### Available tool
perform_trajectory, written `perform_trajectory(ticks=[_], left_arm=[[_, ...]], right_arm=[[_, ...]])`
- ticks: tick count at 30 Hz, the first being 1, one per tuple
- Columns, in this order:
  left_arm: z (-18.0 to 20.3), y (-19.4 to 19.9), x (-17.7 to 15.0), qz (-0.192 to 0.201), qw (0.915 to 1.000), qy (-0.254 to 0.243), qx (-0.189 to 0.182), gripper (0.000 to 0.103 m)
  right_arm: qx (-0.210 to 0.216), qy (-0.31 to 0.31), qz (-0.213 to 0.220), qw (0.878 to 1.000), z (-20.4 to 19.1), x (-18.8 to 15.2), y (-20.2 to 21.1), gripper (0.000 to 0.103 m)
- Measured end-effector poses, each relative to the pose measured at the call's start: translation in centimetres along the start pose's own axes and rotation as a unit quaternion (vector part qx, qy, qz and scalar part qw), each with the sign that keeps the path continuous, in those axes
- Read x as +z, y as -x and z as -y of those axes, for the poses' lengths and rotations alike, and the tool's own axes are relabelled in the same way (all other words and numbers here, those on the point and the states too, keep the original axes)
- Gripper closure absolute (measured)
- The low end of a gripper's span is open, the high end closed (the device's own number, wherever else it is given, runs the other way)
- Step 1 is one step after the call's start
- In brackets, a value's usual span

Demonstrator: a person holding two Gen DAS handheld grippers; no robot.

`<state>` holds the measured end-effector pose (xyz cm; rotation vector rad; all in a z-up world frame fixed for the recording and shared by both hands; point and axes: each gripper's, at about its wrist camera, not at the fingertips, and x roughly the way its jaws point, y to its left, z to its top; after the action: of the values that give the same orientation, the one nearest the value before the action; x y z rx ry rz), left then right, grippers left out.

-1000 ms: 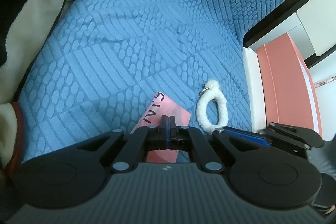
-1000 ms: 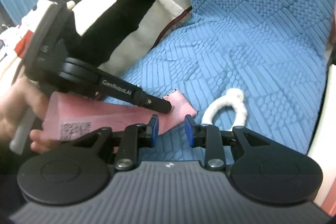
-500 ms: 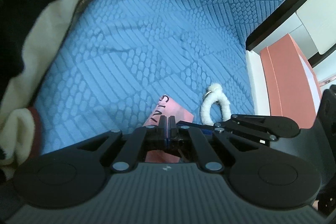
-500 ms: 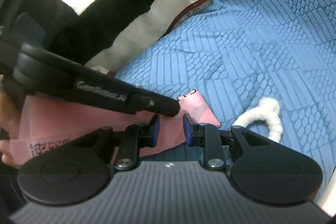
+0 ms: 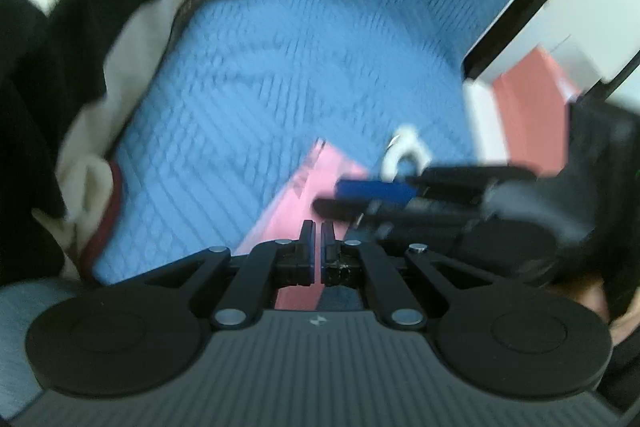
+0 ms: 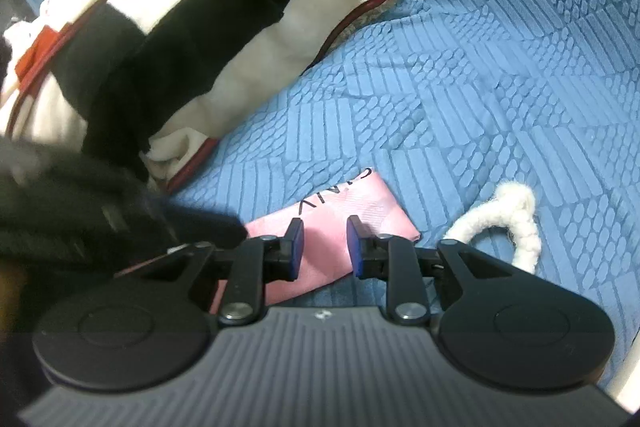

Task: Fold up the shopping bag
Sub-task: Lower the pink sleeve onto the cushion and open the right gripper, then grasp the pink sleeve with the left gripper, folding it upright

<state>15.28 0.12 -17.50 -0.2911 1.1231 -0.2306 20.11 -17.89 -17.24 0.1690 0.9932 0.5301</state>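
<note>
The flat pink paper shopping bag (image 6: 344,219) lies on the blue textured bedspread (image 6: 500,99), directly ahead of both grippers. The right gripper (image 6: 325,245) is parted over the bag's printed end, apparently positioned to pinch it. The left gripper (image 5: 318,247) has its jaws nearly together, a slim gap remaining; whether it pinches the bag cannot be told. A white rope loop (image 6: 516,223) lies just right; a striped blanket (image 6: 208,27) crowds the left.
</note>
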Motion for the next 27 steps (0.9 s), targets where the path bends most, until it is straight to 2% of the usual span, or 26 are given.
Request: perform_trajectory(ticks=[2, 9, 11, 13, 18, 24, 27], left_arm=[[-0.4, -1.3, -0.6, -0.012, 0.9998, 0.003, 0.017, 0.102], [-1.3, -1.5, -0.8, -0.011, 0.9994, 0.031, 0.009, 0.102], [-1.3, -1.5, -0.8, -0.01, 0.9994, 0.032, 0.01, 0.102], [-1.2, -1.4, -0.8, -0.009, 0.9995, 0.029, 0.011, 0.102], [-1.1, -1.3, -0.9, 0.008, 0.9996, 0.012, 0.023, 0.102], [-0.8, -1.4, -0.8, 0.011, 0.9995, -0.007, 0.03, 0.102], [-0.5, -1.5, -0.9, 0.011, 0.9991, -0.015, 0.037, 0.102]], right_arm=[[0.006, -0.022, 0.01, 1.0, 0.6, 0.2, 0.2, 0.075], [0.01, -0.071, 0.035, 0.997, 2.9, 0.9, 0.3, 0.072], [-0.004, -0.08, 0.033, 0.996, 3.4, 1.0, 0.2, 0.064], [-0.013, -0.093, 0.029, 0.995, 3.9, 1.0, 0.0, 0.064], [0.01, -0.118, 0.012, 0.993, 4.5, 1.0, -0.6, 0.064], [0.065, -0.248, 0.0, 0.967, 7.3, 0.3, -0.2, 0.065], [0.121, -0.313, 0.02, 0.942, 8.9, -0.2, 0.6, 0.065]])
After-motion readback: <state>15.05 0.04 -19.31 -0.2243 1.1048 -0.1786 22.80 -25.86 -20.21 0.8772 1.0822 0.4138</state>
